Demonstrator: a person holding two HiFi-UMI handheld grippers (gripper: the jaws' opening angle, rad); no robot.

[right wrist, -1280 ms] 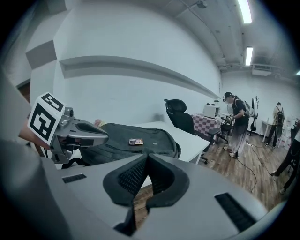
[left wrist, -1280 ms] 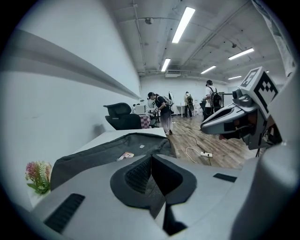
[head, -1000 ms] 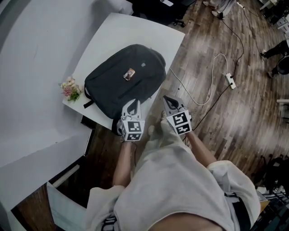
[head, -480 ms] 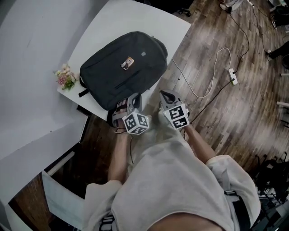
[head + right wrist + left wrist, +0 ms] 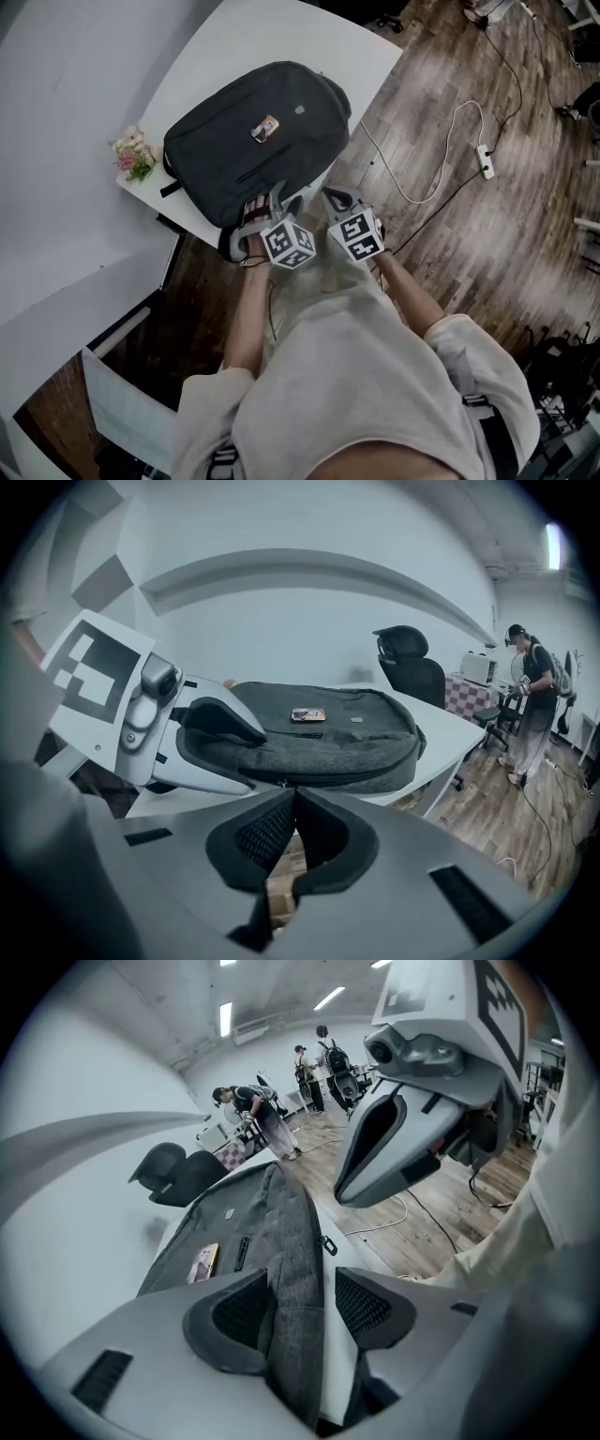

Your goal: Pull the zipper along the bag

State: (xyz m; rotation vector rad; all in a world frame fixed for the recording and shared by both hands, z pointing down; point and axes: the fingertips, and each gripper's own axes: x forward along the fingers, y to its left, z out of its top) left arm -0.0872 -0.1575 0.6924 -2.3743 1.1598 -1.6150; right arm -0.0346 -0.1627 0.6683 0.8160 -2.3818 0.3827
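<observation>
- The backpack (image 5: 225,141) is dark grey woven fabric, soft and rounded. It lies flat with its front panel up on a smooth white table (image 5: 309,37).
- A small rectangular patch (image 5: 269,128) sits on the front panel.
- In the head view the backpack's long axis runs slantwise from lower left to upper right, and its rounded end points to the upper right.
- The left gripper (image 5: 300,1307) has just been opening. Its ribbed black pads stand wide apart, with the backpack's near fabric edge between them.
- A small dark zipper pull (image 5: 327,1244) hangs at the backpack's side seam, just past those jaws.
- The right gripper (image 5: 292,832) is closed, pad against pad, with nothing in it. It is just off the table's edge, over the wooden plank floor (image 5: 469,244).
</observation>
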